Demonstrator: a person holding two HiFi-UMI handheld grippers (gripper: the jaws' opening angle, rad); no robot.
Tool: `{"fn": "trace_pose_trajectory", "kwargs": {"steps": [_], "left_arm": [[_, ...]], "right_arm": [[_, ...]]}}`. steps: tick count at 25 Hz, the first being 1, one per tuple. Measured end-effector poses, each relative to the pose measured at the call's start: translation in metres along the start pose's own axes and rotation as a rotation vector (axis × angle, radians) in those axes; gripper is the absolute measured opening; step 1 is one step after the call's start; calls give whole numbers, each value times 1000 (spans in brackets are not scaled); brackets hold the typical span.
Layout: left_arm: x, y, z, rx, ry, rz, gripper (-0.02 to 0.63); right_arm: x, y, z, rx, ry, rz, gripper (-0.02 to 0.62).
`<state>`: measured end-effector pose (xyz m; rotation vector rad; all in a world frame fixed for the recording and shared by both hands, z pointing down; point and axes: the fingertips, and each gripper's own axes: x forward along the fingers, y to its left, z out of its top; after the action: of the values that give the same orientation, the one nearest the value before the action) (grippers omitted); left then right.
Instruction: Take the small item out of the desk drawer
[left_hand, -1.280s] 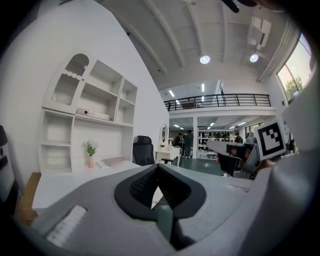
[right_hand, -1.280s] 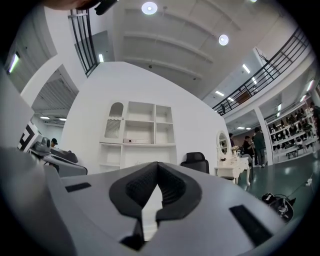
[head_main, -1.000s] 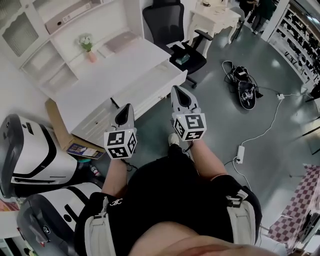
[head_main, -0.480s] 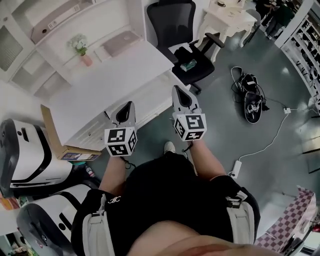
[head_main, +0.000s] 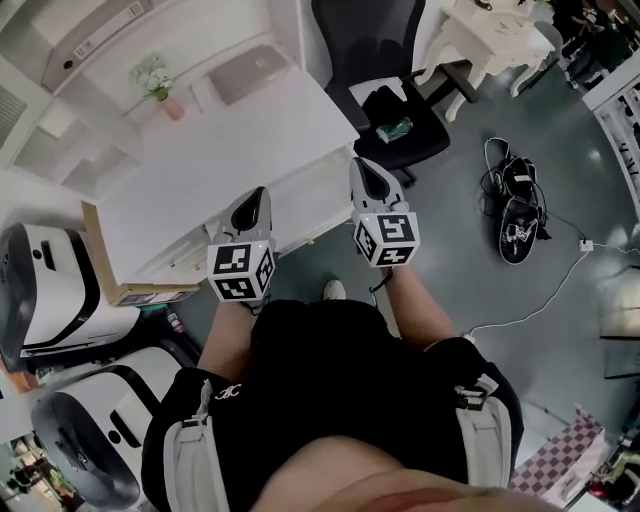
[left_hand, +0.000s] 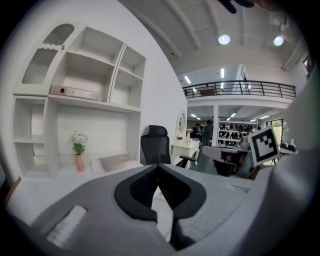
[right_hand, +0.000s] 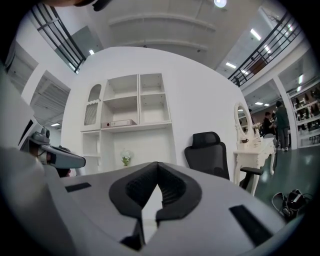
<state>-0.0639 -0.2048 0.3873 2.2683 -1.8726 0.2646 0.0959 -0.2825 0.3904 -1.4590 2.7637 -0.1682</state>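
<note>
Small item is not to be seen in any view; by my reading it lies inside the drawer, which is not yet opened. Nearest the camera, in the head view, the person stands with both forearms held forward. The left gripper (head_main: 255, 196) has its jaws pressed together with nothing between them, as its own view shows plainly. The right gripper (head_main: 362, 166) is likewise closed on nothing. Both point toward the front edge of the white bench (head_main: 230, 150) and neither touches it.

Between and just past the two tips runs the drawer (head_main: 305, 205), its front flush with the bench edge as far as I can tell. A cardboard box (head_main: 105, 262) leans at the bench's left end. Farther back on the bench top stand a small vase of flowers (head_main: 158, 85) and a flat pinkish pad (head_main: 250, 70), with a white shelf unit (head_main: 90, 40) behind. A black office chair (head_main: 400, 110) sits to the right.

The task looks barely begun: the approach is under way, while opening the drawer, finding the item and lifting it out all remain.
</note>
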Motion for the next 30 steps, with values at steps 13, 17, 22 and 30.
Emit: {"fn": "trace_pose_trajectory", "kwargs": {"steps": [13,17,22,30], "left_arm": [[46,52,-7,-51,34,33,13],[52,70,-8,-61,31,49,13],[52,83,-14,-71,43,71,14],[51,102,-20,-86,62,115,13]], "right_arm": [[74,4,-73,-171,260,80,44],[94,8,-111,-329,411,105,127],[105,-1,-161,-426,562,95,129],[132,-15,-221,-451,704,95,129]]}}
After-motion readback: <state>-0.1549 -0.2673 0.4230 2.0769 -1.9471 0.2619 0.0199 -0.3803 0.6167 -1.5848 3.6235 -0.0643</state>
